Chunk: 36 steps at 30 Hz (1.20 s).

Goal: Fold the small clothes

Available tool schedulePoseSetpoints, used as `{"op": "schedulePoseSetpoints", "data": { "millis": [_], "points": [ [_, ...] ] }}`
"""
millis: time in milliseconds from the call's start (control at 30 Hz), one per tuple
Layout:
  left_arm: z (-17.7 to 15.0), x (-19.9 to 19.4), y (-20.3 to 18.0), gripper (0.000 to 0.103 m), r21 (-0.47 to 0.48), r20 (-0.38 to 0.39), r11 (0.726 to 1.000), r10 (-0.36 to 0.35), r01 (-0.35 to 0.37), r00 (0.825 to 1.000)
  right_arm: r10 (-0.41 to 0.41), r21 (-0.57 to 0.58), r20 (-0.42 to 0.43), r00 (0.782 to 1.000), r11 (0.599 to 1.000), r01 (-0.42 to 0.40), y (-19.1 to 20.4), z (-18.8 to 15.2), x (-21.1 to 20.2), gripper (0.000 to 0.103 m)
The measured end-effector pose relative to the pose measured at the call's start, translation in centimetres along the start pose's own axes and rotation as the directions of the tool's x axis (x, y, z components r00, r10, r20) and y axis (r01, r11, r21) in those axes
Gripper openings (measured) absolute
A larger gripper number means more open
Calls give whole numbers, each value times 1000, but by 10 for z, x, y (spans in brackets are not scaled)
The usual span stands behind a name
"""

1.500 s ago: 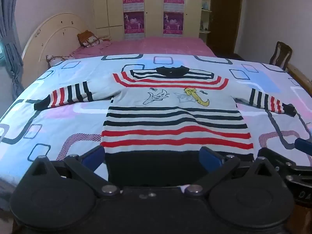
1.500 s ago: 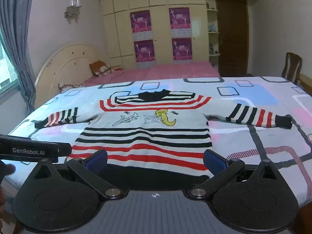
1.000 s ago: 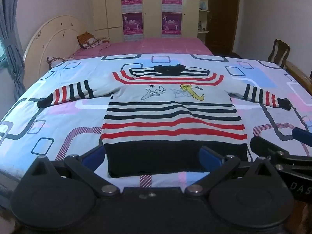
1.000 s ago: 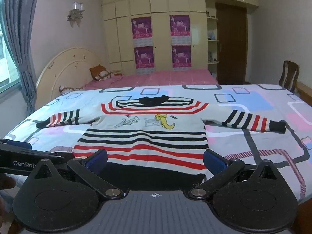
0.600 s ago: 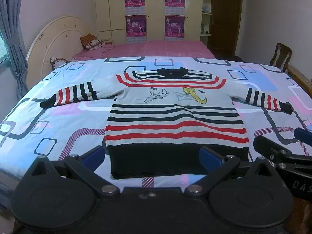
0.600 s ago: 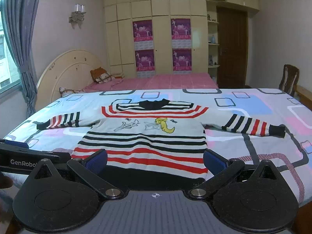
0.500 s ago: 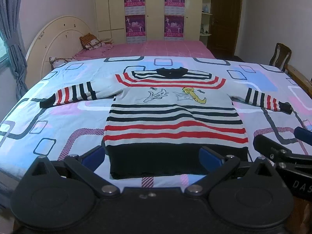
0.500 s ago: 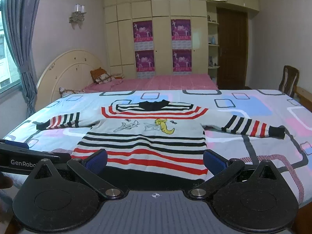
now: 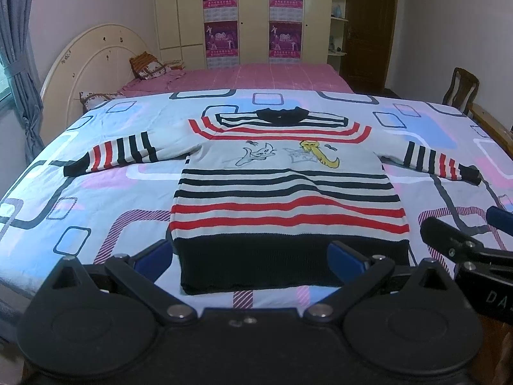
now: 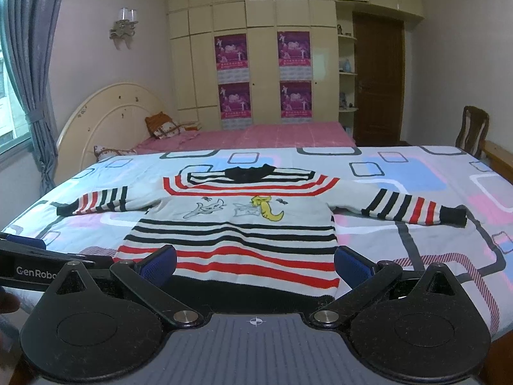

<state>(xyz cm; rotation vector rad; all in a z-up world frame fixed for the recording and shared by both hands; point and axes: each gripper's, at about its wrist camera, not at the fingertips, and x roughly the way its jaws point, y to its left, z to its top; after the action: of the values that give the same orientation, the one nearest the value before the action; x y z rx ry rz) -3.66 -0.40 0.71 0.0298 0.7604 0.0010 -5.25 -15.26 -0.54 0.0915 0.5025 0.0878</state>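
Both grippers have been drawn back slightly from the striped sweater (image 9: 282, 192), which is spread flat on the patterned bedspread (image 9: 96, 199). The left gripper (image 9: 250, 256) and right gripper (image 10: 255, 261) are held with fingers spread wide, nothing grasped.

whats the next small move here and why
Probably move the left gripper toward the left sleeve to fold it in. The sweater lies flat on the bed, both sleeves spread, nothing folded yet, and both grippers are open, short of the hem.
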Motion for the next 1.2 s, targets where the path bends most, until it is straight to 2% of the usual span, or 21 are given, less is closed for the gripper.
{"op": "schedulePoseSetpoints", "data": {
  "millis": [1200],
  "points": [
    [0, 5, 8, 103, -13, -19, 1000, 14, -14, 1000, -13, 16, 6, 1000, 1000, 13, 2, 1, 5, 103]
  ]
}}
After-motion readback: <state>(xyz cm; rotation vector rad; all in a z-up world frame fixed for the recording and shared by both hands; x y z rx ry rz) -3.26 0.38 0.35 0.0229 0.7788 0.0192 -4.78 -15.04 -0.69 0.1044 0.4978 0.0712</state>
